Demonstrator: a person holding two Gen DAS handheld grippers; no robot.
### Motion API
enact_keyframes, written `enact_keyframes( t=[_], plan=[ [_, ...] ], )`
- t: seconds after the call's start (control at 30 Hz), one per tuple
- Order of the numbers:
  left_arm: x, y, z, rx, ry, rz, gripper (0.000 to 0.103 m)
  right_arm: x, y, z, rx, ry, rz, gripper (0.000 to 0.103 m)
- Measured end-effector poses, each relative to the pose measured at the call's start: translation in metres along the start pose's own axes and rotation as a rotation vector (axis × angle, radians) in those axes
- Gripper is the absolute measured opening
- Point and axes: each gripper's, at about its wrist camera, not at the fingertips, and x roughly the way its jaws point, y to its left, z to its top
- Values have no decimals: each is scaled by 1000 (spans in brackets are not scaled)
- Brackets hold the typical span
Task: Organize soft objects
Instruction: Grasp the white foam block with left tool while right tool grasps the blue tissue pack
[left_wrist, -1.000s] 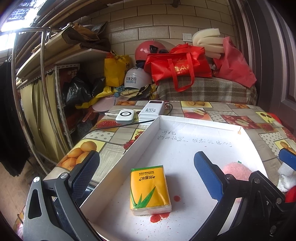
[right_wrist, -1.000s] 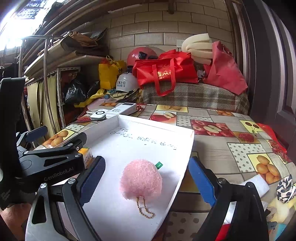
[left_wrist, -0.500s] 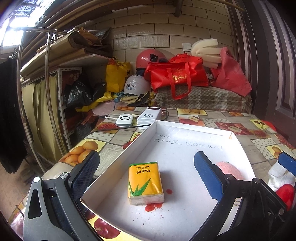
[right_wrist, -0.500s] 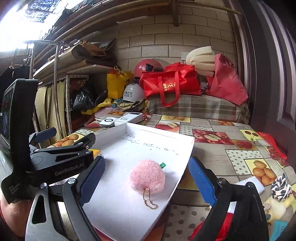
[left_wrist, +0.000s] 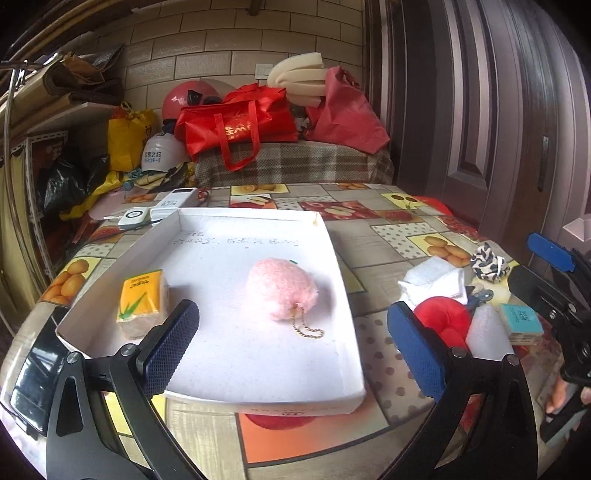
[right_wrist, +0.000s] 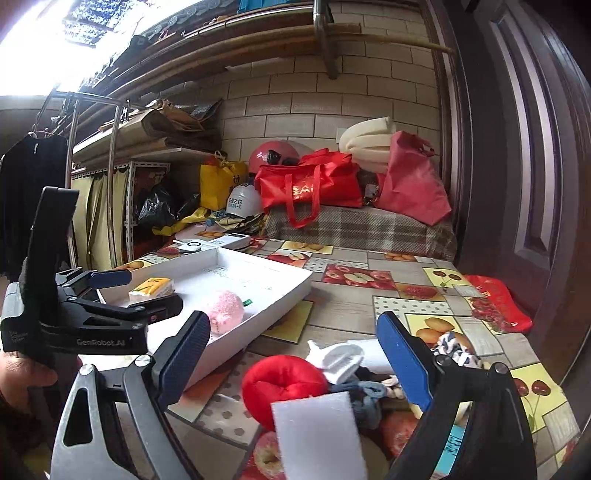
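Observation:
A white shallow box (left_wrist: 343, 273) (right_wrist: 291, 291) lies on the fruit-print table. In it lie a pink fluffy pompom with a gold chain (left_wrist: 282, 291) (right_wrist: 225, 310) and a yellow tissue pack (left_wrist: 142, 297) (right_wrist: 151, 288). Right of the box lies a pile: a red plush (left_wrist: 441, 319) (right_wrist: 282, 380), white foam (left_wrist: 434, 282) (right_wrist: 317, 435), a leopard-print scrunchie (left_wrist: 487, 260) (right_wrist: 452, 347). My left gripper (left_wrist: 291, 347) is open and empty over the box's near edge. My right gripper (right_wrist: 295, 358) is open and empty above the pile.
A small teal box (left_wrist: 522, 321) lies at the pile's right. A power bank (left_wrist: 175, 199) and a white device (left_wrist: 135, 218) sit behind the box. Red bags (left_wrist: 236, 123) and helmets are stacked at the back. A dark door (left_wrist: 498, 110) stands on the right.
Both grippers have pulled back and swung right. The left view now centres on the pompom and shows the pile; the right gripper has moved from over the box to above the pile.

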Motion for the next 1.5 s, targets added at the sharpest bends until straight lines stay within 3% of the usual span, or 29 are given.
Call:
enact_keyframes(
  t=[0.1,0.2,0.4,0.47,0.63,0.73,0.87,1.13,1.17,1.2,1.23,1.27,1.37,1.5],
  plan=[
    [1,-40,-7,56,88,-217,103,-6,-55,-5,61,34,-111,92],
    [6,-73,-12,91,191,-402,103,-9,-107,-17,136,127,-126,92],
    [42,-85,-21,-35,422,-506,102,-26,-143,-30,84,243,-23,92],
    [44,-88,-22,-56,440,-532,102,-22,-143,-36,77,308,40,92],
    [42,-103,-19,-31,449,-564,99,-6,-137,-49,58,444,151,92],
    [49,-108,-21,-38,484,-576,69,6,-131,-56,51,524,204,91],
    [50,-118,-19,-22,477,-564,68,18,-127,-62,40,596,246,91],
    [61,-121,-15,-30,457,-540,68,37,-119,-60,-40,612,222,91],
    [61,-123,-15,-20,453,-537,63,39,-118,-61,-48,622,223,90],
    [62,-124,-15,-16,452,-543,51,41,-116,-62,-58,629,223,86],
    [63,-124,-15,-19,459,-562,40,40,-114,-61,-74,626,218,69],
    [63,-123,-15,-26,456,-572,38,38,-111,-61,-90,618,212,50],
    [54,-121,-12,-22,405,-578,20,33,-108,-59,-108,605,198,49],
    [27,-127,-7,70,275,-555,19,17,-112,-49,-79,515,177,49]
  ],
)
